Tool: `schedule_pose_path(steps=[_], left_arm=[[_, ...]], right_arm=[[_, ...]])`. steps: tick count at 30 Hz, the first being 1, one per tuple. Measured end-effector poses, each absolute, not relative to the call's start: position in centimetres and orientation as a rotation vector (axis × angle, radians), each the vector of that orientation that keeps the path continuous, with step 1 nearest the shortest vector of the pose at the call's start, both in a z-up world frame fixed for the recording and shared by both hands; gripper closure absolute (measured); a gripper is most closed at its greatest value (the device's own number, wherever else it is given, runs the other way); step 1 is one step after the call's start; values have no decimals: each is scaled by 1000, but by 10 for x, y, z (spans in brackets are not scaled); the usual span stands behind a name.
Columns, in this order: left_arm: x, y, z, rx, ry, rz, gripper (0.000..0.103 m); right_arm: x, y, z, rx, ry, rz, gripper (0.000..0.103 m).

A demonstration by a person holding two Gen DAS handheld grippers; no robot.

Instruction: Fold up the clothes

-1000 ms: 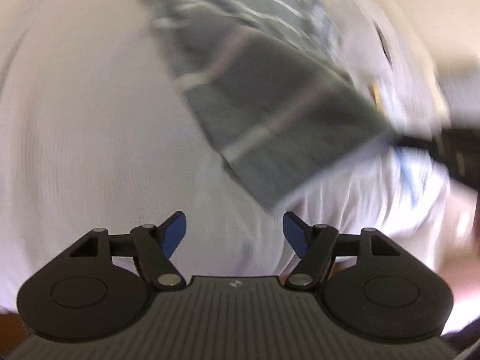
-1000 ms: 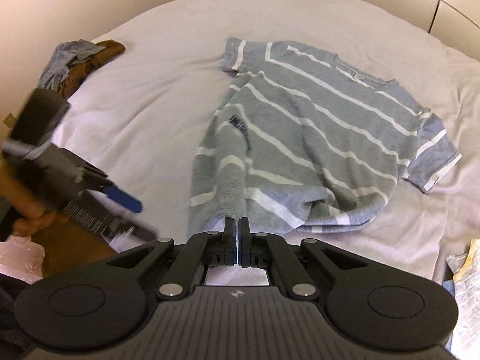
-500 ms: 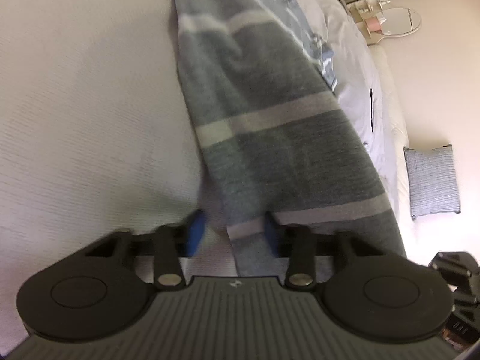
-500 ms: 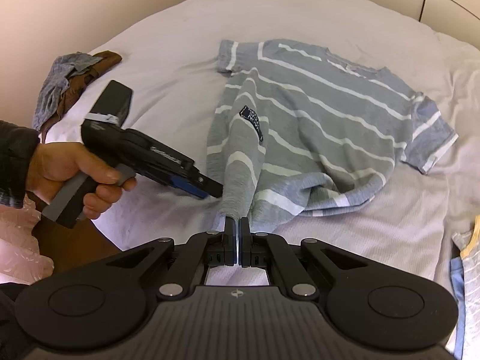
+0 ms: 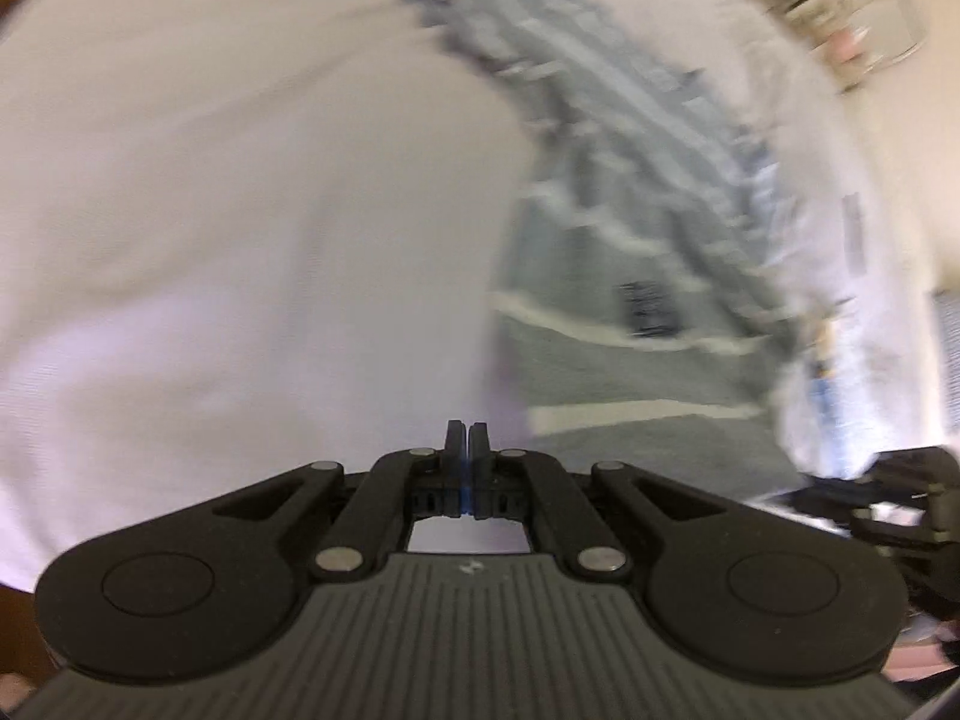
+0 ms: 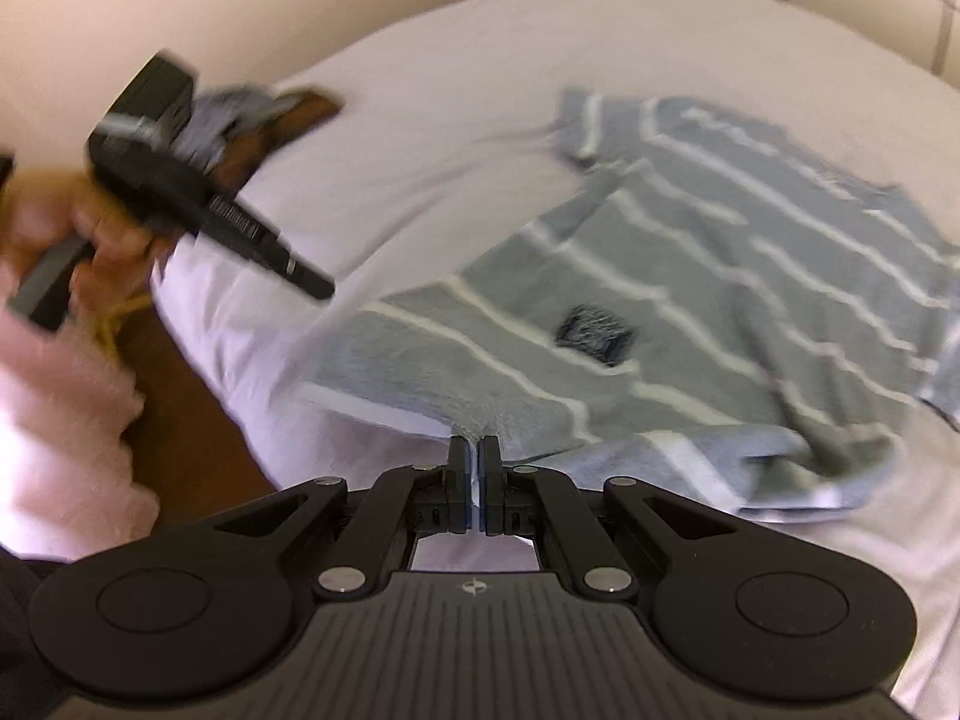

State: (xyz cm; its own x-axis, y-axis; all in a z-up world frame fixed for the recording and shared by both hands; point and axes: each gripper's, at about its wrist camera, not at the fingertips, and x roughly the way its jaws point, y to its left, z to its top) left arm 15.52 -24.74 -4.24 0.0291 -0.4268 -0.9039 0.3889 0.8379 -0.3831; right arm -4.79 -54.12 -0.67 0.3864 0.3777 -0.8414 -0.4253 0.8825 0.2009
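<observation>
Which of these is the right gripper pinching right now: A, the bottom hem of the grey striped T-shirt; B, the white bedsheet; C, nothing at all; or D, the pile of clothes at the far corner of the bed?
A: in the right wrist view the right gripper is shut on the hem of the grey striped T-shirt, which spreads across the bed ahead of it.

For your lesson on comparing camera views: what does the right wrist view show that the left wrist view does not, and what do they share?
Only the right wrist view shows the hand holding the left gripper, a heap of clothes at the bed's far corner, and the right gripper shut on the shirt's hem. Only the left wrist view shows the left gripper's closed tips up close; whether they pinch cloth is unclear. Both show the striped shirt with its dark patch on the white bed sheet.
</observation>
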Motion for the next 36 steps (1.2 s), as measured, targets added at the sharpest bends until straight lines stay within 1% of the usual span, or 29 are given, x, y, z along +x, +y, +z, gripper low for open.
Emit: schedule_pose_path(steps=[1, 3, 5, 6, 7, 8, 9, 10, 11, 12, 15, 16, 17, 18, 19, 20, 21, 22, 23, 26, 28, 32, 34, 36], left_arm=[[156, -253, -44, 16, 1410, -628, 103], [155, -267, -46, 113, 1408, -641, 103], [149, -279, -47, 139, 1410, -691, 103], [146, -284, -51, 137, 1412, -705, 102], [143, -289, -56, 136, 1414, -710, 91], [141, -294, -61, 134, 1415, -716, 82], [139, -298, -66, 132, 1417, -722, 65], [136, -303, -70, 131, 1419, -727, 59], [134, -307, -75, 129, 1420, -733, 59], [132, -312, -80, 127, 1422, -739, 58], [126, -326, -94, 134, 1425, -753, 56], [126, -330, -98, 149, 1423, -755, 56], [126, -332, -99, 157, 1423, -759, 57], [125, -335, -99, 163, 1423, -764, 67], [125, -337, -98, 165, 1423, -776, 85], [126, -338, -95, 165, 1423, -785, 93], [126, -339, -93, 164, 1425, -791, 102], [128, -338, -87, 161, 1422, -798, 103], [129, -335, -81, 157, 1417, -805, 103], [131, -332, -56, 203, 1381, -831, 103], [134, -330, -38, 237, 1360, -839, 103], [138, -326, -19, 314, 1343, -833, 103], [140, -327, -22, 367, 1355, -823, 103], [139, -326, -33, 417, 1379, -806, 103]], right_arm=[[-48, -539, -9, -57, 1056, 516, 88], [-53, -549, -15, -1, 1077, 483, 86], [-57, -576, -26, 91, 1103, 376, 84], [-59, -589, -31, 138, 1115, 322, 81], [-61, -606, -38, 195, 1125, 253, 79], [-62, -624, -45, 258, 1129, 177, 79], [-63, -643, -53, 327, 1124, 103, 78], [-63, -662, -60, 397, 1110, 42, 75], [-62, -679, -67, 464, 1085, -10, 74], [-60, -691, -73, 503, 1062, -38, 71], [-51, -715, -91, 630, 988, -56, 66], [-46, -717, -97, 649, 973, -50, 63], [-41, -718, -103, 658, 968, -42, 62], [-35, -718, -109, 666, 964, -34, 62], [-30, -717, -114, 690, 961, -18, 63], [-26, -715, -117, 708, 965, -5, 64], [-24, -715, -117, 722, 971, -7, 76], [-23, -715, -116, 737, 978, -9, 97], [-21, -715, -115, 752, 984, -11, 99], [-26, -724, -89, 729, 1015, -29, 101], [-36, -726, -61, 660, 1064, -55, 101], [-47, -730, 8, 389, 1160, -143, 102], [-47, -735, 21, 338, 1211, -158, 102], [-47, -740, 14, 359, 1219, -163, 102]])
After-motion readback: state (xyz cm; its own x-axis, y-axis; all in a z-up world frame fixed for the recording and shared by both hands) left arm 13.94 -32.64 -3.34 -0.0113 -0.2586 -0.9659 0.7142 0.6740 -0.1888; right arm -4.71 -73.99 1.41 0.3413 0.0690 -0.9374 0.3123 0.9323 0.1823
